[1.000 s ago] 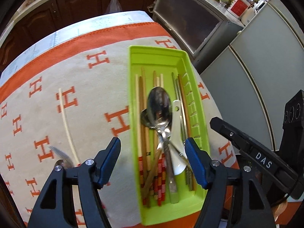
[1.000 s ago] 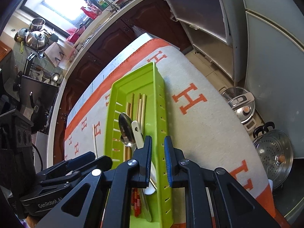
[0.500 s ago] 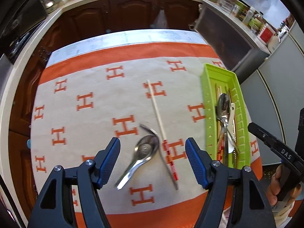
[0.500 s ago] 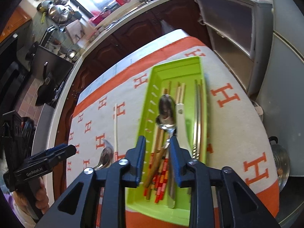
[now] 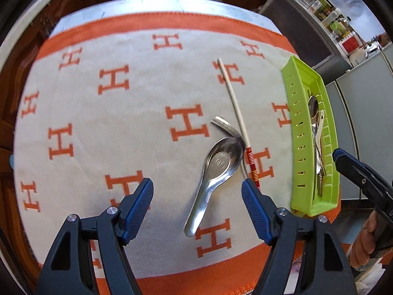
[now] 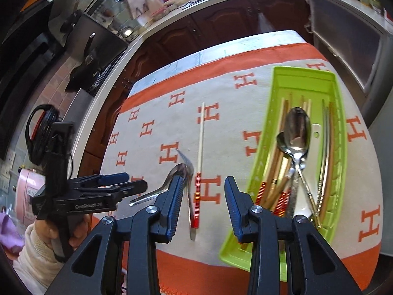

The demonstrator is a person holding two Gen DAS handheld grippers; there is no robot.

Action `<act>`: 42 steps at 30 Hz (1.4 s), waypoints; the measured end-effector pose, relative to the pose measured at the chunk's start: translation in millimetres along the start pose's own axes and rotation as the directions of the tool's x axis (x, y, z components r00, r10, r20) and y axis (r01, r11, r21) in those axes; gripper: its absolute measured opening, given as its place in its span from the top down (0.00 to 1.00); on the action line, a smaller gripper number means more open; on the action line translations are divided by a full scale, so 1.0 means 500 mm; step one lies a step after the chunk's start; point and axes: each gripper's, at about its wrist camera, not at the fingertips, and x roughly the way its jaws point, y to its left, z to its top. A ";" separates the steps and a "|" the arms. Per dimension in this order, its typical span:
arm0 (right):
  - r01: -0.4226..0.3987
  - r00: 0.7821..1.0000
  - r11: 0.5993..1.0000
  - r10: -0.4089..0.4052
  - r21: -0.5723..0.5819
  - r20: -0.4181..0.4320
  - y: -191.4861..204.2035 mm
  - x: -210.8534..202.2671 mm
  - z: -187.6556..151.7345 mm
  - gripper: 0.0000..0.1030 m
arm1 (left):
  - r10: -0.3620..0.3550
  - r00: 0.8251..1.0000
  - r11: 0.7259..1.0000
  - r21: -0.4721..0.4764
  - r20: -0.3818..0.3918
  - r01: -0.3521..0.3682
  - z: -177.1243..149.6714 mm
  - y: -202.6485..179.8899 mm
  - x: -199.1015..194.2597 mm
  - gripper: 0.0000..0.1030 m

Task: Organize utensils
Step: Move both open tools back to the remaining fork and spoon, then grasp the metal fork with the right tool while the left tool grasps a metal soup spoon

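Metal spoon (image 5: 218, 164) on cloth btwn spread left tool (image 5: 197, 191), right tool (image 6: 203, 196) released too

Large orange "H" letters repeat in rows across the cream blanket (image 5: 137, 127) that covers the counter, filling the middle of both views. In the right wrist view, at lower left, the black body of the left hand-held gripper (image 6: 122, 183) bears white lettering that reads roughly "GenRobot.AI". The bowl of the flat metal spoon (image 5: 222, 161), at centre of the left wrist view, carries a stamped mark too small to read.
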 end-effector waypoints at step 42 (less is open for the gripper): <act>0.102 0.946 0.992 -0.076 0.067 -0.316 0.025 0.326 0.077 0.81 | -0.331 0.941 0.900 -0.276 0.073 0.338 -0.127 0.134 0.060 0.98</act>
